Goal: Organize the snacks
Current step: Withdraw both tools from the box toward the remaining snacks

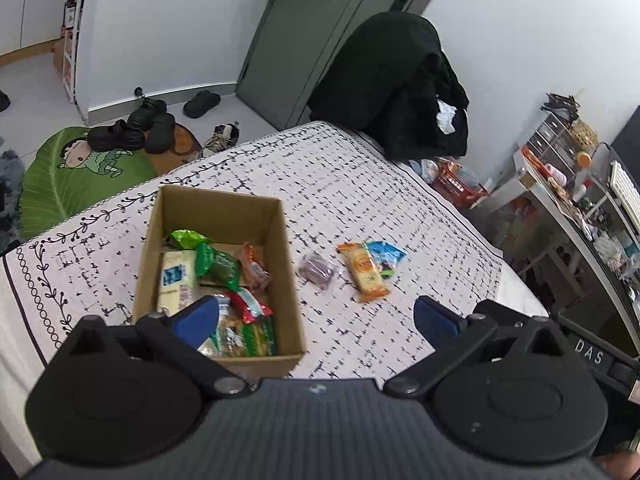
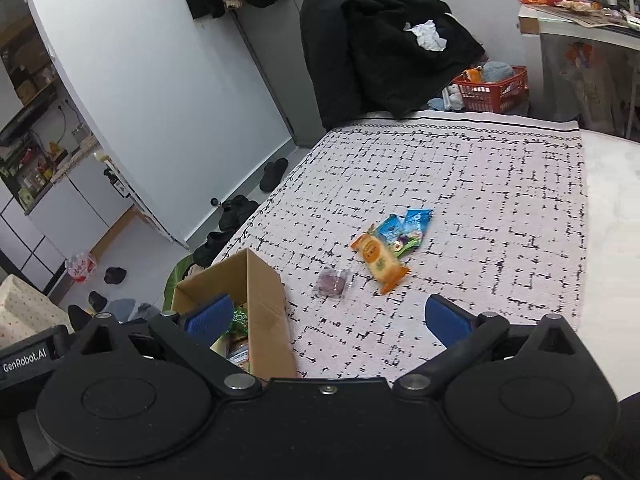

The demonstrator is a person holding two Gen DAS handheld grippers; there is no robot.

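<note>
A cardboard box (image 1: 276,240) (image 2: 266,292) stands on the patterned bed cover, holding several snack packets (image 1: 218,266). To its right lie a purple wrapped snack (image 1: 319,270) (image 2: 333,282), an orange packet (image 1: 366,272) (image 2: 381,261) and a blue packet (image 1: 386,256) (image 2: 408,228) partly under the orange one. My left gripper (image 1: 316,316) is open above the box's near right corner, holding nothing. My right gripper (image 2: 328,320) is open too, hovering near the box's right wall, short of the loose snacks.
The bed cover (image 1: 360,184) (image 2: 460,184) is bordered by a black coat on a chair (image 1: 396,88) (image 2: 380,40), a red basket (image 2: 494,90), a cluttered shelf (image 1: 568,176) at right, and shoes on a green mat (image 1: 80,172) on the floor at left.
</note>
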